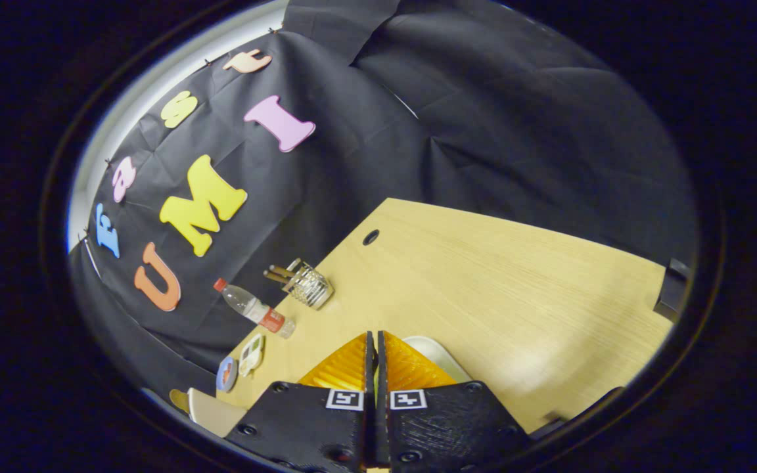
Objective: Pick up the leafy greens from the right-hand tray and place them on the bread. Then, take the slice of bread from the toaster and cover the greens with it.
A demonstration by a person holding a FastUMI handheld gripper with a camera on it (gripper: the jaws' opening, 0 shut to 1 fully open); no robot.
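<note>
- The gripper [376, 348] has its jaws pressed together, with only a thin dark seam between the two fingers [352, 368]; nothing can be made out clamped in that seam.
- Each finger carries a small square black-and-white marker [344, 399] on the block at its base.
- The gripper is rolled hard to one side: the tabletop [483, 282] runs slantwise across the view and the booth wall [497, 112] leans over it, while the fingers aim across the wood towards its far edge.
- Just behind the fingers, partly covered by them, a pale rounded rim [441, 355] shows, likely a plate or tray; what lies on it is hidden.
- No greens, bread or toaster can be made out here, so their look, place and long axis cannot be told.
- Beside the gripper body, close to the near edge of the tabletop, lies a flat tan piece [211, 408] with a rounded end.
- A little further out sit a small round disc [226, 374] and a pale card-like item [252, 355], close together.
- Beyond them a clear plastic bottle [253, 307] with a red cap and red label stands by the wall.
- Just past the bottle a ribbed glass holder [309, 286] has dark sticks standing in it.
- Further across the wood is a small round hole [370, 237].
- A dark boxy object [673, 289] sits at the tabletop's far side.
</note>
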